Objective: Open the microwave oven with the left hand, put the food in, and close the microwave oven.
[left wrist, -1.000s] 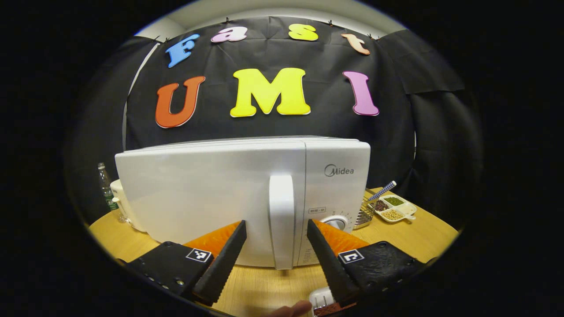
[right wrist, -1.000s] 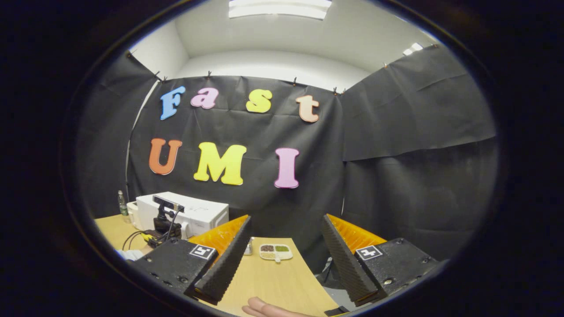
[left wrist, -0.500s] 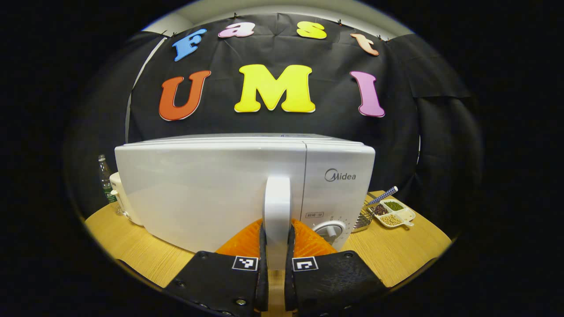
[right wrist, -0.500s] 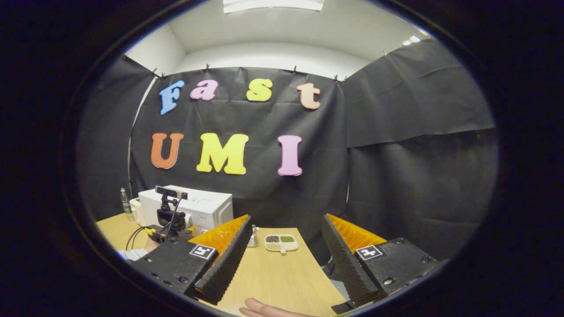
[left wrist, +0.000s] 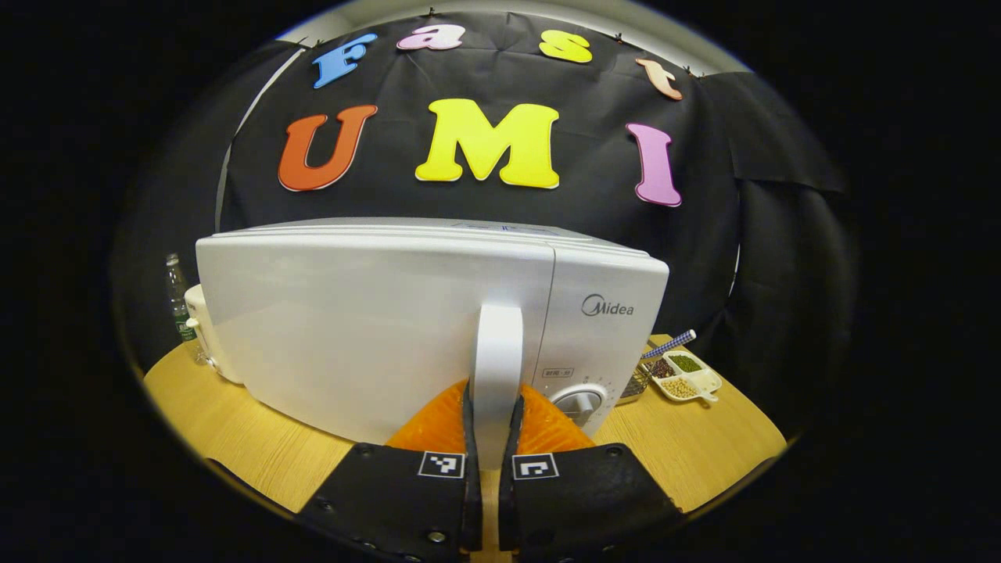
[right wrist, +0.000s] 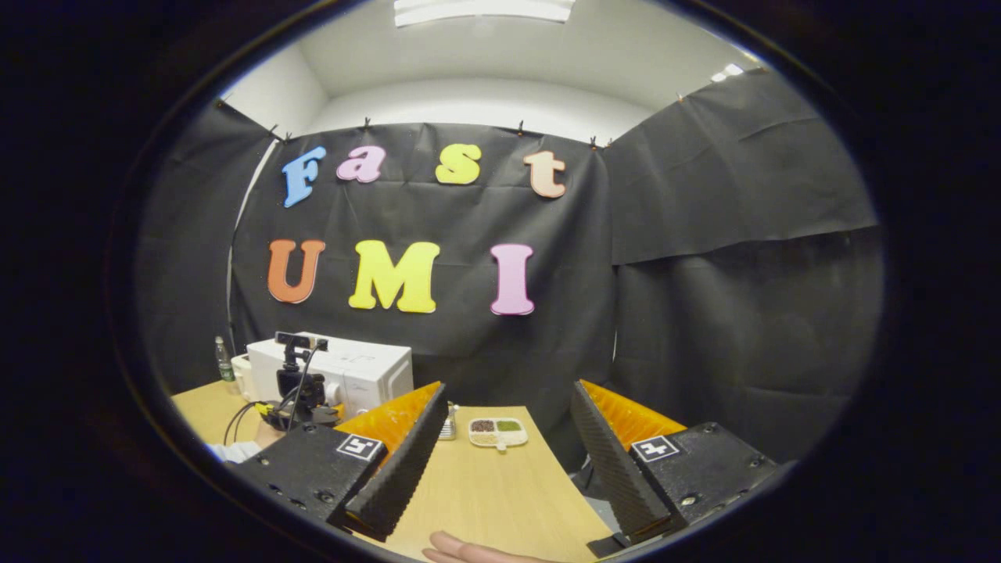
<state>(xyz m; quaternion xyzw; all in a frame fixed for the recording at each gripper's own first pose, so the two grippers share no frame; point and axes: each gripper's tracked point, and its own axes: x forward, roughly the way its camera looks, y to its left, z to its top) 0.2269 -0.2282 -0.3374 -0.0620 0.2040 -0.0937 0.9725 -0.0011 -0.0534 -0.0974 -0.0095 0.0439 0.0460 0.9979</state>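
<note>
- At the bottom centre of the left gripper view, the left claw [left wrist: 489, 438] is clamped on the microwave's white door handle [left wrist: 498, 367], both fingers pressing its sides; a second ago it stood spread wide either side of that handle.
- Half a second ago the grip was already made; since then the microwave [left wrist: 375, 328] has shifted slightly in the frame, with a seam showing along the door's right edge, so the pull seems to be starting, though the door is not clearly ajar yet.
- Toward the lower right of the same view, a divided dish of beans [left wrist: 682, 375] sits on the worktop [left wrist: 688, 438] beside the oven, well apart from the claw.
- Low in the right gripper view, the right claw [right wrist: 500, 450] is spread wide and holds nothing, as before; a fingertip [right wrist: 461, 546] shows below it.
- Farther off at mid-left of that view, the microwave stands at the worktop's far end, with the food dish nearer the centre.
</note>
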